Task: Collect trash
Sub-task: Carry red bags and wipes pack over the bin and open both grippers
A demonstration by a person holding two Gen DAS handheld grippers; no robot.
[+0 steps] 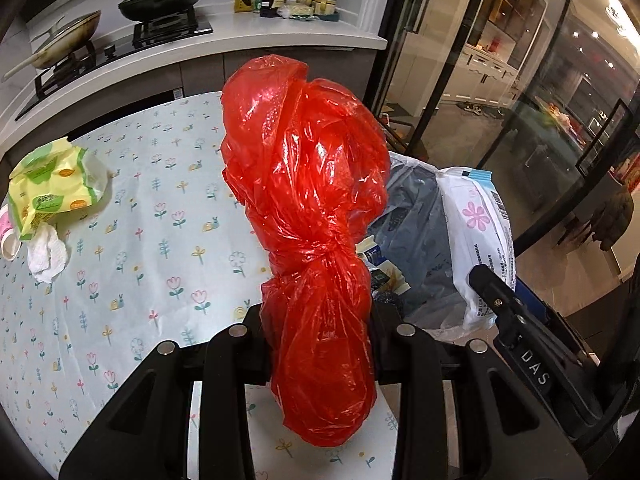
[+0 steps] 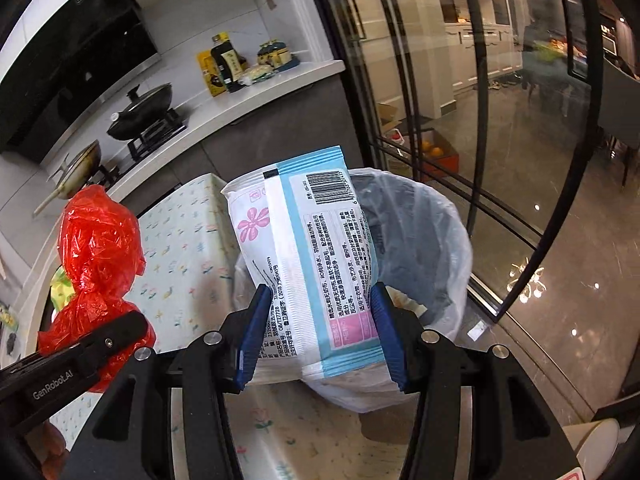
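Looking along the left gripper [image 1: 318, 344], its black fingers are clamped on a knotted red plastic bag [image 1: 308, 184], which stands up between them and fills the middle of the view. Below lies a surface [image 1: 140, 240] covered in a pale cloth printed with small flowers. At the left edge of that surface sit a yellow-green wrapper [image 1: 52, 188] and a crumpled white tissue [image 1: 48, 256]. To the right, past the surface's edge, is a trash bin [image 1: 416, 216] lined with a clear bag, and the right gripper's black arm holds a white packet over it.

From the right wrist view, the right gripper [image 2: 320, 332] squeezes a white and light-blue wipes packet [image 2: 304, 248] between its blue pads [image 2: 256, 332]. The packet is held above the open trash bin [image 2: 424, 224], which stands just beside the flowered surface [image 2: 188, 236]. At the left, the left gripper holds the red plastic bag [image 2: 96, 252] over that surface. A stove with pans sits on the kitchen counter behind.
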